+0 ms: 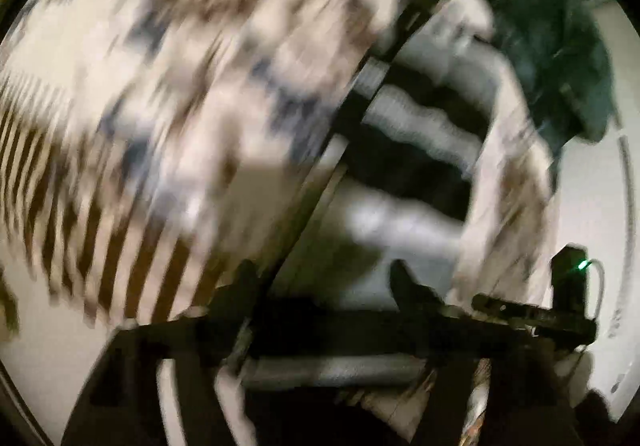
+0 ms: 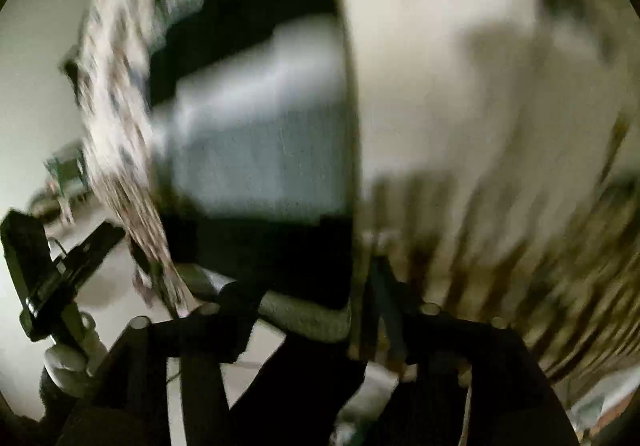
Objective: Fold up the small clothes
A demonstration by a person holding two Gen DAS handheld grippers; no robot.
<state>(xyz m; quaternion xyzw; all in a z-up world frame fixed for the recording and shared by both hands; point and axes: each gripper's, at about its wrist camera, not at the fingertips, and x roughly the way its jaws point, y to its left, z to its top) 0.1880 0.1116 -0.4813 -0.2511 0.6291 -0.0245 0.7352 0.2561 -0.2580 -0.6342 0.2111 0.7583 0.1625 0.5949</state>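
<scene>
Both views are heavily blurred by motion. A cream cloth with a brown and blue pattern and brown stripes along its hem fills the left of the left wrist view. In the right wrist view the same patterned cloth fills the right. Beside it lies a black and grey striped garment. My left gripper has its fingers apart, open, with the cloth's edge close to its left finger. My right gripper is also open, and the striped garment's grey hem sits between its fingers.
A dark green garment lies at the upper right on the white table. A strip of patterned fabric borders the striped garment. Each view shows the other gripper, held by a gloved hand, at its outer edge.
</scene>
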